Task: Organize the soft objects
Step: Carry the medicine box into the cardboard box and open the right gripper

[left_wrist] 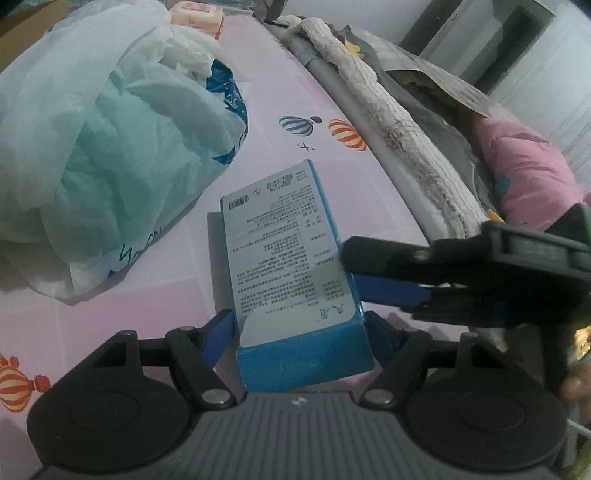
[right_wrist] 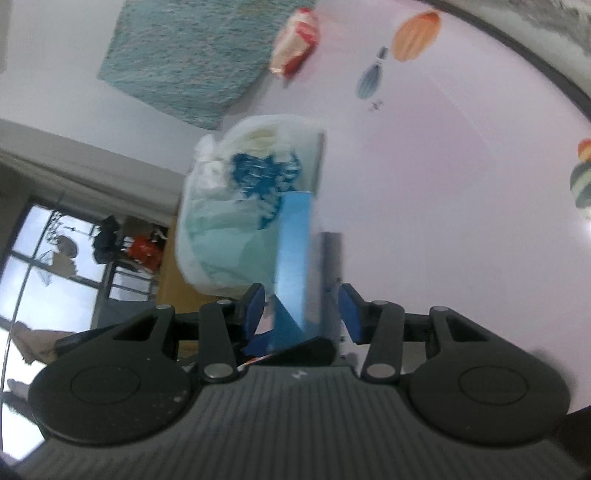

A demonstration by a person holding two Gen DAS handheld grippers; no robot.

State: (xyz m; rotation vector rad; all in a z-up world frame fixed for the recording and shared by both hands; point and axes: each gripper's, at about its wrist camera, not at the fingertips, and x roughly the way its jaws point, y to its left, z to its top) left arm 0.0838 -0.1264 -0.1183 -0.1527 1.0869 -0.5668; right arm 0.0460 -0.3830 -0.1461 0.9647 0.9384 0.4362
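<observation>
Left gripper (left_wrist: 300, 325): one; its two blue pads flank the near end of the box, one at each side, right up against it; whether they press or merely stand alongside cannot be told.
Right gripper (right_wrist: 301, 308): one; in its own view the two blue pads stand apart on either side of the box's edge with a gap showing on both sides, so spread around it, not pinching. In the left wrist view it reaches in from the right, one finger (left_wrist: 373, 256) meeting the box's right edge.
Blue box (left_wrist: 291, 258): one; flat carton with a pale printed face upward, near end between the left pads, far end pointing toward the bag and balloons.
Plastic bag (left_wrist: 110, 147): one; white and pale green, crumpled, blue print on it, lying left of the box, near but apart.
Pink cloth (left_wrist: 280, 155): one; covers the surface under everything, printed with hot-air balloons, three in the left wrist view.
Red-and-white packet (left_wrist: 199, 16): one; at the far edge, beyond the bag.
Pink garment (left_wrist: 524, 166): one; right, off the surface, past a grey rail.
</observation>
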